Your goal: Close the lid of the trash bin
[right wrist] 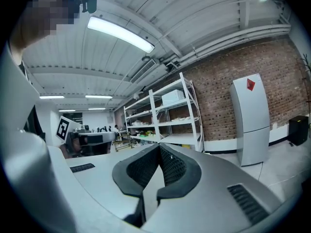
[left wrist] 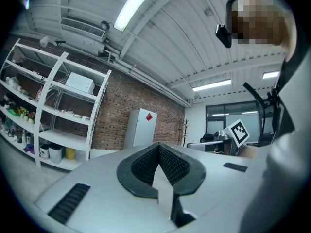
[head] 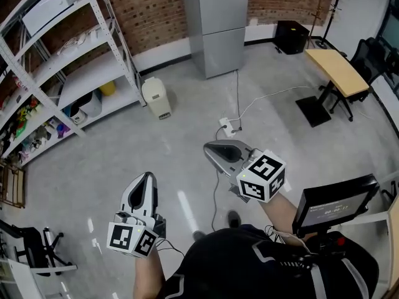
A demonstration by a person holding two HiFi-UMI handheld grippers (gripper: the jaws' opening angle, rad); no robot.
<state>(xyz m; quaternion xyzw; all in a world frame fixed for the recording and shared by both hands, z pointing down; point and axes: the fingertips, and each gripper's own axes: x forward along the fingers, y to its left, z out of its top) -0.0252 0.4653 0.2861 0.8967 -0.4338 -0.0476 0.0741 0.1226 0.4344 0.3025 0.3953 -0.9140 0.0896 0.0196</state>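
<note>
A cream trash bin (head: pixel 156 97) stands on the grey floor beside the white shelving, its lid down flat on top. My left gripper (head: pixel 147 178) is held low at the left, far from the bin, jaws together with nothing between them. My right gripper (head: pixel 213 148) is at the centre, also shut and empty, pointing up toward the bin from well short of it. In the left gripper view the gripper (left wrist: pixel 159 147) points at the brick wall and ceiling; in the right gripper view the gripper (right wrist: pixel 159 147) does the same. The bin does not show in either gripper view.
White shelving (head: pixel 68 73) with boxes and small items lines the left. A grey cabinet (head: pixel 218 27) stands against the brick wall. A power strip (head: pixel 227 127) with cables lies on the floor. A wooden desk (head: pixel 336 72) and chairs are at the right, and a monitor (head: pixel 336 204) by my right arm.
</note>
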